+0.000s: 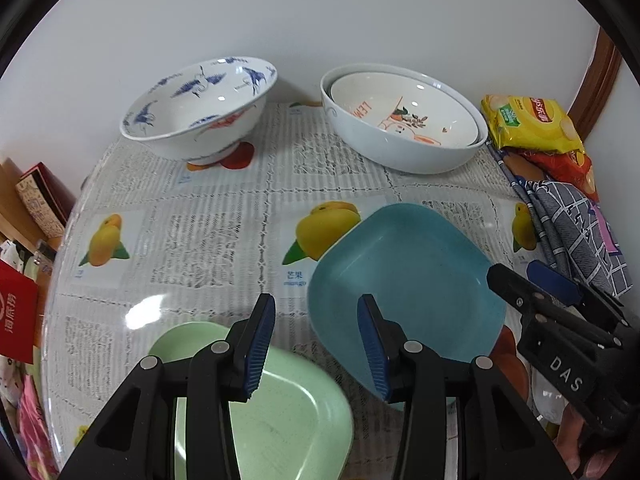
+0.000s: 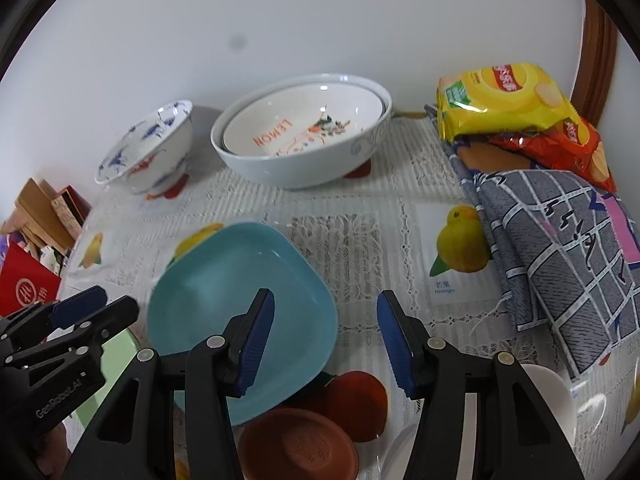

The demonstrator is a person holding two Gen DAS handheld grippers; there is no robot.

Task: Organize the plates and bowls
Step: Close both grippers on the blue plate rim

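Both claws hang open and empty over the near edge of the table [image 1: 224, 216]. The left claw [image 1: 316, 344] sits above the gap between the green plate [image 1: 288, 408] and the blue plate [image 1: 404, 280]; the right claw [image 2: 326, 340] hovers over the blue plate's [image 2: 224, 300] right rim. At the back stand the crane bowl [image 1: 200, 108] and the lemon bowl [image 1: 400, 112], which is nested in a pale bowl [image 1: 384, 148].

The plates look shallow and slick, and the table cover shines like plastic, so a pinch on a thin rim may slip or shove the plate sideways rather than lift it. The blue plate lies just beside a brown dish [image 2: 300, 444] and a white bowl [image 2: 552, 396], so a push right could knock them. The claws are close together and may collide if both go for the blue plate. Any reach to the back bowls passes over the plates.
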